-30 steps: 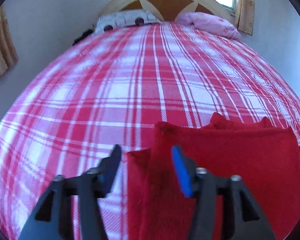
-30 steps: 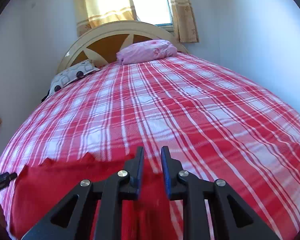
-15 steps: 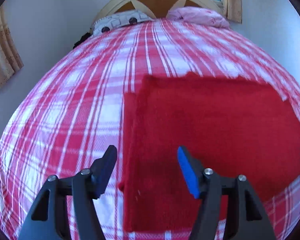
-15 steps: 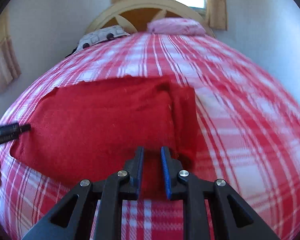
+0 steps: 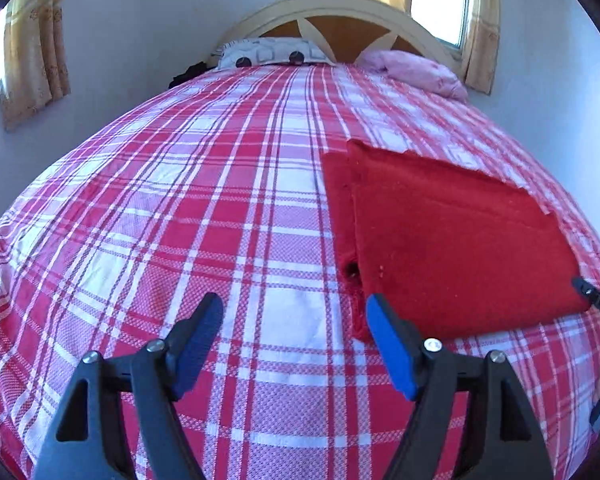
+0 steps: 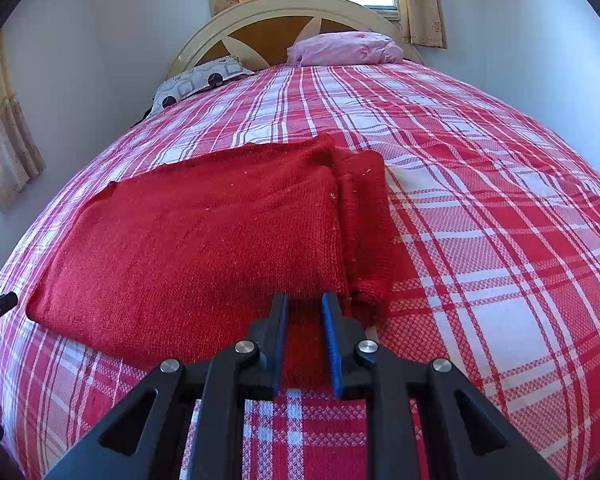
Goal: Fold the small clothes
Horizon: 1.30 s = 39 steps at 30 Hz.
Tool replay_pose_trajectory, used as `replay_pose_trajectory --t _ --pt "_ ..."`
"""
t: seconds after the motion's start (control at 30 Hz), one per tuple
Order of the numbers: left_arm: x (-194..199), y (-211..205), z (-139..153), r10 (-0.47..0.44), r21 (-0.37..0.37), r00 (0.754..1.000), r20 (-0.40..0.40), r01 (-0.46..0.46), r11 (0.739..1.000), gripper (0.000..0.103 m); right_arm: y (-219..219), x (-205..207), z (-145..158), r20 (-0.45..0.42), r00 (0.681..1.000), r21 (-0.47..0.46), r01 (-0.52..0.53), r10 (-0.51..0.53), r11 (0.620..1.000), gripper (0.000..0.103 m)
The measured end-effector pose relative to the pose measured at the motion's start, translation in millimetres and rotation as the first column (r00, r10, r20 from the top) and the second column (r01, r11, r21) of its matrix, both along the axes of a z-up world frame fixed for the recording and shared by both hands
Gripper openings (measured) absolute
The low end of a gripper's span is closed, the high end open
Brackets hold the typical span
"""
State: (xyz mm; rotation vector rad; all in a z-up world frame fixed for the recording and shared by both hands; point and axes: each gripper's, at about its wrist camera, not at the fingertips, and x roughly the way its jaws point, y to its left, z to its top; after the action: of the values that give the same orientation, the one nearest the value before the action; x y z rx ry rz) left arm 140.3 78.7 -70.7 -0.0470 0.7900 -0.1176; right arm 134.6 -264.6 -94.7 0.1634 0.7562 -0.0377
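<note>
Tools first: my left tool (image 5: 294,342) is opening, nothing between its jaws, over bare plaid bedspread (image 5: 188,216). My right tool (image 6: 303,322) stands narrow at the near edge of the folded red knit garment (image 6: 204,236); whether it pinches fabric, I cannot tell. Garment lies flat, long axis crosswise to the headboard (image 6: 284,12).

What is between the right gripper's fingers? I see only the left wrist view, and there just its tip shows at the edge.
Observer: The right gripper is nearly shut, and its pads pinch the near edge of the red knit garment.
Operator: Is the garment's right side tidy?
Observer: Not fully. A narrower folded layer sticks out beyond the top layer there and ends in a rolled end close to the gripper.
</note>
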Motion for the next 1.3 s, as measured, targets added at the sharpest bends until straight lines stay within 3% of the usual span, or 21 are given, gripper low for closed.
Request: replay_pose_trajectory --t 0.17,0.27,0.4,0.43,0.5,0.57,0.6,0.63,0.7,0.8,0.9,1.0,1.07,1.1,1.13,1.17,1.2,1.27,1.3 --pt "13 -20 -8 -0.070 -0.081 0.997 -0.024 0.068 0.994 0.077 -1 -1 -1 0.001 1.000 0.023 -0.002 0.002 1.000 0.018" --pt "35 -35 -35 -0.015 -0.007 0.987 -0.162 0.014 1.000 0.064 -2 0 -1 0.000 1.000 0.024 -0.002 0.002 1.000 0.018" --pt "33 -36 -30 -0.011 0.004 0.990 -0.141 0.012 1.000 0.067 -5 -3 1 0.019 1.000 0.046 0.005 -0.006 0.999 0.018" --pt "32 -35 -30 -0.014 0.001 0.990 -0.139 0.014 1.000 0.067 -9 -10 5 0.050 0.998 0.055 0.032 -0.035 0.998 0.018" --pt "29 -28 -27 -0.016 -0.029 0.990 -0.141 0.012 1.000 0.072 -21 -31 17 0.136 0.973 0.040 0.184 -0.187 0.982 0.019" --pt "30 -21 -23 -0.022 -0.069 0.990 -0.143 0.012 0.998 0.076 -34 -49 25 0.205 0.947 0.129 0.222 -0.245 0.966 0.030" --pt "30 -18 -21 -0.019 -0.080 0.991 -0.136 0.008 0.997 0.080 -39 -52 24 0.194 0.950 0.189 0.209 -0.245 0.959 0.049" --pt "32 -17 -20 -0.012 -0.090 0.992 -0.128 0.000 0.996 0.082 -41 -51 23 0.175 0.956 0.214 0.196 -0.235 0.957 0.061" --pt "40 -12 -19 -0.002 -0.138 0.992 -0.130 -0.016 0.990 0.089 -38 -42 17 0.130 0.974 0.237 0.150 -0.184 0.960 0.061" --pt "53 -11 -27 -0.002 -0.230 0.986 -0.165 -0.036 0.972 0.089 -33 -21 9 0.073 0.989 0.220 0.110 -0.129 0.969 0.061" --pt "59 -25 -33 -0.005 -0.189 0.983 -0.183 -0.031 0.982 0.095 -28 1 -4 -0.015 0.995 0.205 0.097 -0.096 0.974 0.061" --pt "61 -43 -33 -0.056 -0.142 0.982 -0.181 0.030 0.989 0.096 -20 11 -4 -0.022 0.998 0.194 0.059 -0.055 0.979 0.063" --pt "63 -49 -34 -0.077 -0.158 0.981 -0.181 0.048 0.986 0.095 -14 17 -5 -0.033 0.999 0.176 0.043 -0.038 0.983 0.061" --pt "65 -49 -33 -0.075 -0.178 0.980 -0.182 0.043 0.983 0.090 -11 20 -6 -0.036 0.999 0.170 0.035 -0.029 0.985 0.052" --pt "67 -48 -33 -0.070 -0.188 0.981 -0.183 0.035 0.982 0.085 -9 22 -7 -0.040 0.999 0.181 0.015 -0.008 0.983 0.037" --pt "69 -49 -32 -0.058 -0.203 0.981 -0.186 0.019 0.979 0.073 -9 21 -8 -0.040 0.999 0.202 0.002 0.006 0.979 0.033" --pt "71 -49 -31 -0.057 -0.217 0.980 -0.190 0.014 0.976 0.049 -9 20 -8 -0.040 0.999 0.215 0.001 0.007 0.977 0.030" --pt "75 -46 -32 -0.096 -0.317 0.971 -0.217 0.022 0.948 0.024 -8 22 -7 -0.044 0.999 0.227 0.005 0.005 0.974 0.027" --pt "76 -43 -32 -0.098 -0.353 0.968 -0.231 0.010 0.936 0.023 -9 20 -6 -0.049 0.999 0.246 0.011 0.001 0.969 0.026"
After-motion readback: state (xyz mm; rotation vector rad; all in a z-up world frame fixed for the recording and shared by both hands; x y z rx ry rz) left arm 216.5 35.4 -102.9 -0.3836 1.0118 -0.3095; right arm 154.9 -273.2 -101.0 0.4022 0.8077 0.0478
